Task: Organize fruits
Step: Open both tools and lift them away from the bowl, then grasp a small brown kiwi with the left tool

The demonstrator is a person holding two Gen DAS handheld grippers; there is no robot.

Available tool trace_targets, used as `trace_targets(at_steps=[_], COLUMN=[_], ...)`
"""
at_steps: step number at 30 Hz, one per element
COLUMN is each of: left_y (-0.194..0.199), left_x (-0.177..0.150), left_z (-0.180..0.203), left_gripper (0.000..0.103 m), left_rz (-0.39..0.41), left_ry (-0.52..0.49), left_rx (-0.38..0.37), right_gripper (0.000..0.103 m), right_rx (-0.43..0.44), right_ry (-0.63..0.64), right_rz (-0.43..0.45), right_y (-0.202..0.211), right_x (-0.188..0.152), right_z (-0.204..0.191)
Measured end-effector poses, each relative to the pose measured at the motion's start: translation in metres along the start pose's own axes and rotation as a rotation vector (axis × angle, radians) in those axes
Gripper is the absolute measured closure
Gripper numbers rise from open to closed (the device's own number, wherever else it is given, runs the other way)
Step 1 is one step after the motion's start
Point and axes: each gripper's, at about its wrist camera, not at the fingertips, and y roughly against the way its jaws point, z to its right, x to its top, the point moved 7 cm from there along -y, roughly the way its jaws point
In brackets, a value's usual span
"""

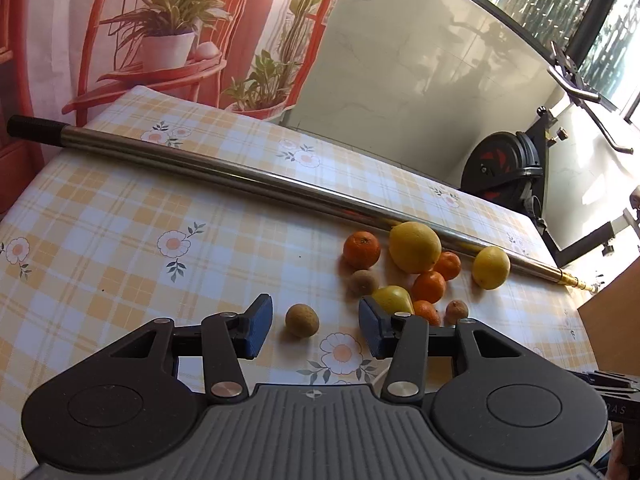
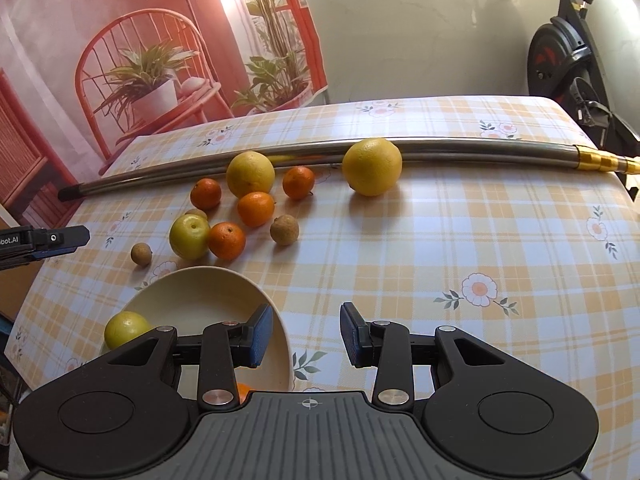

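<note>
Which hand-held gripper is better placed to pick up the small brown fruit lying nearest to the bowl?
Left. The left hand-held gripper is open with the small brown fruit framed between its fingers. The right hand-held gripper hangs empty over the bowl rim, farther from that fruit.

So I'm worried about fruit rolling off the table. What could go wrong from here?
1. The small brown fruit lies loose between the open left claw pads; a glancing close could flick it away.
2. The big yellow citrus leans on the metal pole; nudging the pole could send it rolling.
3. The bowl sits under the right claw, whose finger could clip its rim.
</note>
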Motion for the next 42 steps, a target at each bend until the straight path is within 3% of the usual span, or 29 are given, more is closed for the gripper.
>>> trace_targets(at_steps=[5,11,17,21,31,42], left_y=[-0.036,-0.058,-0.065,-0.068,-0.048,-0.001], left_x=[-0.002,-0.007,-0.008,-0.01,-0.013,-0.021], left_z=[-0.013,-0.016,-0.013,-0.011,-0.002,0.023], left_gripper=[0.054,0.055,0.056,0.076,0.076,0.076], left_rz=[-0.077,-0.105,-0.119,-0.13,-0.098,-0.024], left_ry=[0.118,0.169,0.139,0.096,0.014,-0.094], left_rx=[0.001,0.009,0.024,0.036,0.019,-0.039], right_gripper=[0.068,0.068,0.068,0.068,0.068,0.068], right_rx=[-0.008,-0.014,-0.011,-0.01,-0.016,-0.018], right_ry=[0.002,-0.007,-0.019,-0.023,-0.043,-0.048], right_rz=[0.007,-0.01,-0.02,-0.025,-0.02,-0.003], right_y=[-0.004,-0.012,-0.017,-0.019,-0.016,-0.01], right_x=[0.004,0.004,0.003,0.003,0.001,0.004], right_z=[0.002,0.008,0.012,0.013,0.021,0.022])
